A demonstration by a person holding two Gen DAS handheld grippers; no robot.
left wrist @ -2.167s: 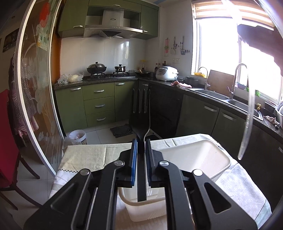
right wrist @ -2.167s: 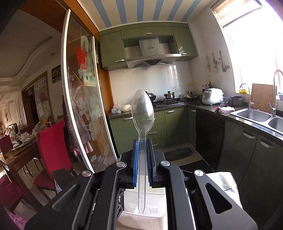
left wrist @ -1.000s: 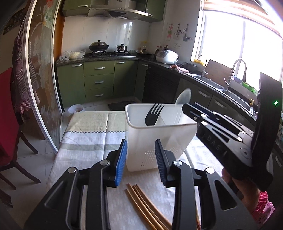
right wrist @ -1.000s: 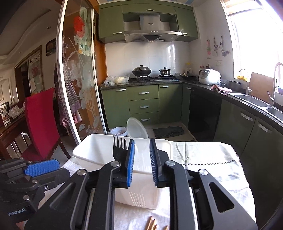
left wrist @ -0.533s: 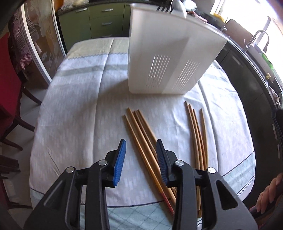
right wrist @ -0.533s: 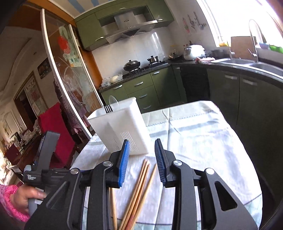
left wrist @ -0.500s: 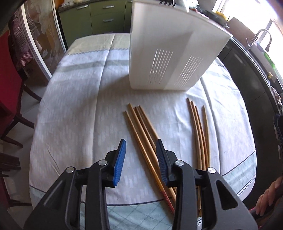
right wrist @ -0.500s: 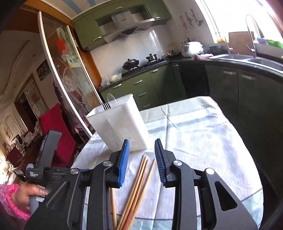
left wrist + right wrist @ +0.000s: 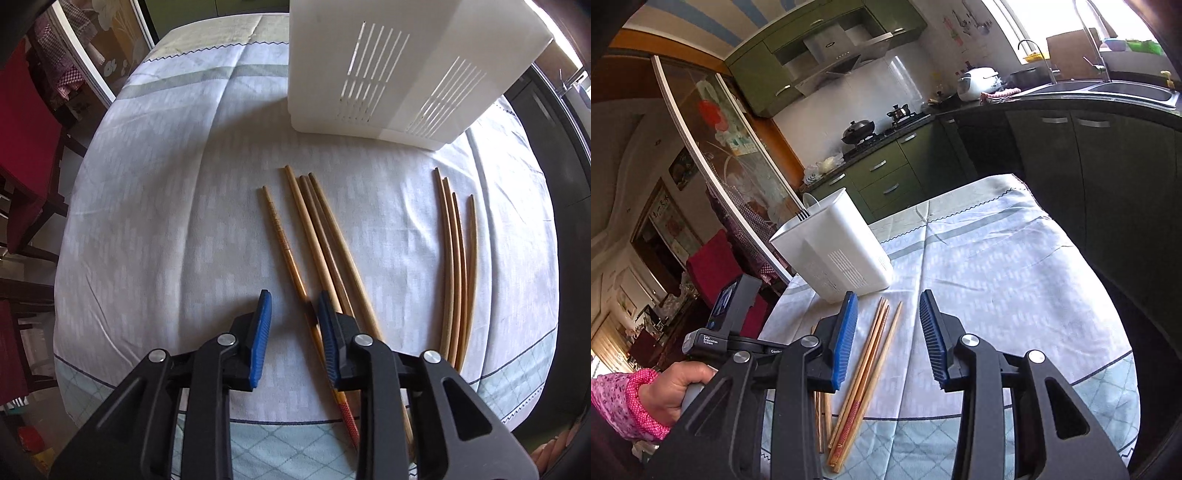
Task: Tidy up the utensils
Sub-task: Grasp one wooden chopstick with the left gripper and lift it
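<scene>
Left wrist: left gripper [image 9: 293, 308] has descended onto chopsticks [image 9: 314, 236].

The right finger [image 9: 330, 332] of the left tool covers the lower ends of three chopsticks [image 9: 325, 243]. Ahead of the fingers, the white bin [image 9: 391, 70] is cut off at the top edge, its contents unseen. In the right view, only fork tips [image 9: 803, 214] show above its rim.

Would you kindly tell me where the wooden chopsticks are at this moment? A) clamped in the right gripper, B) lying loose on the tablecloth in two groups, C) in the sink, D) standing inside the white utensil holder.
B: the left wrist view shows one group of chopsticks and another group flat on the tablecloth, in front of the white utensil holder.
</scene>
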